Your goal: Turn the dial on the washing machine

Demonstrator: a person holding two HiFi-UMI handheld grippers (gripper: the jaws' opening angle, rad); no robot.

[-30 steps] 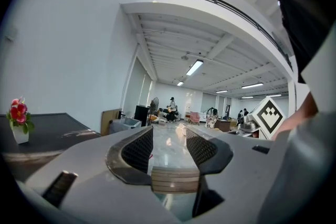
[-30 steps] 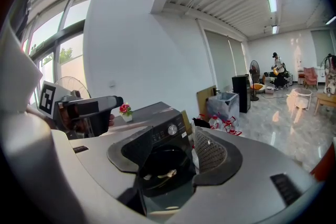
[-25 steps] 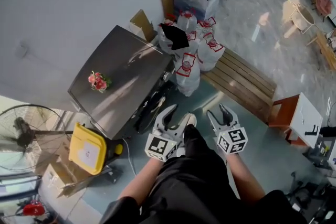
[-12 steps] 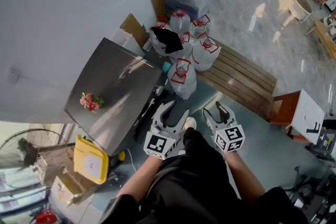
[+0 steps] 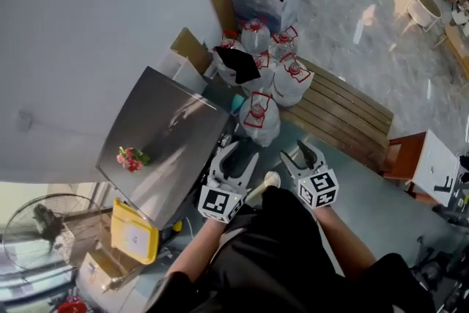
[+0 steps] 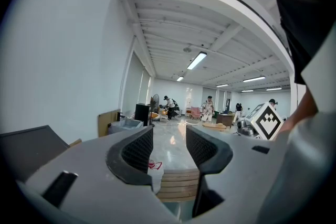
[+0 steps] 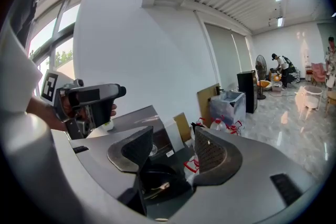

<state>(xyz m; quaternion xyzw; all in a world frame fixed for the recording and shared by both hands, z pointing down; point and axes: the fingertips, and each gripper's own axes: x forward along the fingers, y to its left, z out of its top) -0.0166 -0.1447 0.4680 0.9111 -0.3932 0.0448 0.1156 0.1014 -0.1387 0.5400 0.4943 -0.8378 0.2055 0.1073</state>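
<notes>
The washing machine [image 5: 165,139] has a shiny steel top and stands against the white wall, with its dark front panel facing me. In the right gripper view I see that front, with a small round dial [image 7: 152,150] above the dark round door [image 7: 157,181]. My left gripper [image 5: 238,154] hovers open just in front of the machine's front edge, nothing between its jaws [image 6: 169,139]. My right gripper [image 5: 299,154] is open beside it, further from the machine, and points at the dial from a distance [image 7: 174,141]. Neither gripper touches the machine.
A small bunch of pink flowers [image 5: 130,157] lies on the machine's top. White bags with red print [image 5: 267,95] are piled beyond the machine, beside a wooden pallet [image 5: 341,113]. A yellow-lidded box [image 5: 135,234] and a fan [image 5: 44,223] stand at the left.
Both grippers have edged forward toward the machine's front while the head view swung slightly. Their jaws stand as wide as before.
</notes>
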